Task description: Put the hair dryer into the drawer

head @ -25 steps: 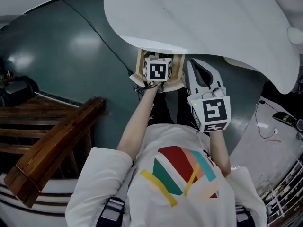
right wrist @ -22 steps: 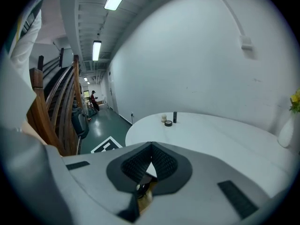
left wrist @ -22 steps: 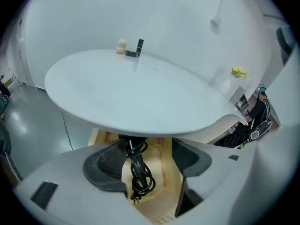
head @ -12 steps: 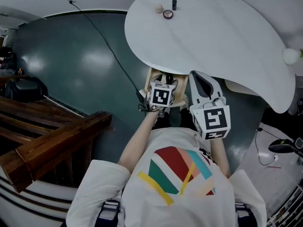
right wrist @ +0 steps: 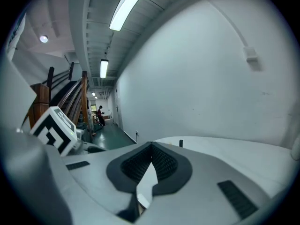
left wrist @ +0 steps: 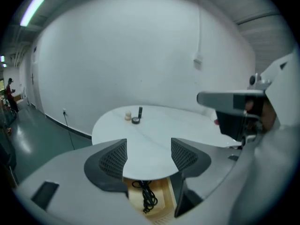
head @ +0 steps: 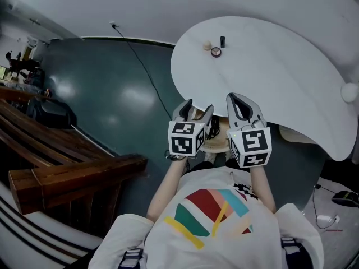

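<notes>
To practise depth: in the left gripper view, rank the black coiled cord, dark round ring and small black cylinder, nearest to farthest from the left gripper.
1. Black coiled cord, in the wooden drawer below.
2. Dark round ring, far on the white tabletop.
3. Small black cylinder, just behind it.

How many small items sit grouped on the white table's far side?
3: a pale ball, a dark ring just beside it, a black upright tube behind. None looks hidden there.
</notes>
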Action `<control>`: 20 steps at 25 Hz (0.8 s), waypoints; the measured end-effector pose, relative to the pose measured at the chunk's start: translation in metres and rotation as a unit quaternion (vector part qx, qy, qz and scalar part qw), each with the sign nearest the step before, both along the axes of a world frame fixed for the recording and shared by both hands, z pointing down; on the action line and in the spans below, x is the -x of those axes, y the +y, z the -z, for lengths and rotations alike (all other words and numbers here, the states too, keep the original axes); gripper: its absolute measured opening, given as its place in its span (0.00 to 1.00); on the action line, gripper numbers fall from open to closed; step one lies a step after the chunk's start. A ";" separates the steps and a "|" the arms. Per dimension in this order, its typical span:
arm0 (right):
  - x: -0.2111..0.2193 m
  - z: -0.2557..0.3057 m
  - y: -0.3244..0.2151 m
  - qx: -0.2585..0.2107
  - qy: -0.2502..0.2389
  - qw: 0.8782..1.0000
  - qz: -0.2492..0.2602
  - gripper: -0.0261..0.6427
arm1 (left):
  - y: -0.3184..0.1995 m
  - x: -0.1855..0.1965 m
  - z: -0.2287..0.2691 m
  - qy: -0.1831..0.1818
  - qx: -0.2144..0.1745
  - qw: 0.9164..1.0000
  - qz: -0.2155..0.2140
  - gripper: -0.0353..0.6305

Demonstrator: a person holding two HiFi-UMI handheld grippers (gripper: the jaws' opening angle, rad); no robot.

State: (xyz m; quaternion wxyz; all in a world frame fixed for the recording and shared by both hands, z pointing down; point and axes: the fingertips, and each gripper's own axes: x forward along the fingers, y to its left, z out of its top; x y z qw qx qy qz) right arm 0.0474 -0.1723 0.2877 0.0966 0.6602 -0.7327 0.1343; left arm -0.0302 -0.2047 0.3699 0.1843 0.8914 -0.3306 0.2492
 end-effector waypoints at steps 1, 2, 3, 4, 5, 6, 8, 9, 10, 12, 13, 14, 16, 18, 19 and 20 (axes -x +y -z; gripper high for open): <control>0.000 0.004 -0.003 -0.007 -0.004 1.000 0.004 0.05 | -0.003 0.001 0.016 0.008 -0.011 1.000 0.005 0.51; 0.000 0.008 -0.005 -0.014 -0.007 1.000 0.009 0.05 | -0.005 0.001 0.029 0.014 -0.018 1.000 0.007 0.51; 0.000 0.011 -0.007 -0.020 -0.009 1.000 0.012 0.05 | -0.006 0.001 0.041 0.021 -0.024 0.999 0.008 0.51; 0.000 0.013 -0.009 -0.025 -0.011 0.999 0.016 0.05 | -0.007 0.001 0.052 0.030 -0.031 0.999 0.009 0.51; 0.001 0.015 -0.010 -0.030 -0.011 0.999 0.020 0.05 | -0.006 0.000 0.064 0.041 -0.040 0.998 0.012 0.51; 0.003 0.016 -0.010 -0.033 -0.011 0.999 0.024 0.06 | -0.005 -0.001 0.076 0.054 -0.051 0.997 0.014 0.51; 0.008 0.020 -0.008 -0.040 -0.010 0.999 0.035 0.05 | 0.001 -0.002 0.099 0.085 -0.072 0.994 0.014 0.51; 0.011 0.024 -0.008 -0.045 -0.010 0.998 0.039 0.05 | 0.004 -0.002 0.110 0.101 -0.084 0.991 0.013 0.49; 0.014 0.028 -0.008 -0.053 -0.010 0.998 0.044 0.05 | 0.006 -0.001 0.120 0.116 -0.099 0.988 0.015 0.47; 0.020 0.038 -0.008 -0.071 -0.010 0.996 0.050 0.06 | 0.009 0.005 0.137 0.134 -0.133 0.982 0.025 0.39; 0.022 0.044 -0.008 -0.081 -0.011 0.995 0.053 0.05 | 0.011 0.009 0.142 0.137 -0.149 0.979 0.032 0.35; 0.025 0.048 -0.007 -0.088 -0.011 0.994 0.056 0.05 | 0.012 0.012 0.144 0.138 -0.161 0.976 0.041 0.30; 0.028 0.051 -0.005 -0.097 -0.010 0.993 0.061 0.05 | 0.016 0.020 0.145 0.136 -0.180 0.972 0.066 0.17; 0.030 0.050 -0.001 -0.099 -0.006 0.993 0.064 0.05 | 0.020 0.027 0.143 0.139 -0.188 0.968 0.092 0.08; 0.030 0.051 0.002 -0.102 -0.005 0.993 0.064 0.05 | 0.022 0.031 0.142 0.140 -0.190 0.966 0.102 0.08; 0.031 0.052 0.004 -0.105 -0.003 0.992 0.065 0.05 | 0.022 0.035 0.141 0.138 -0.193 0.965 0.112 0.08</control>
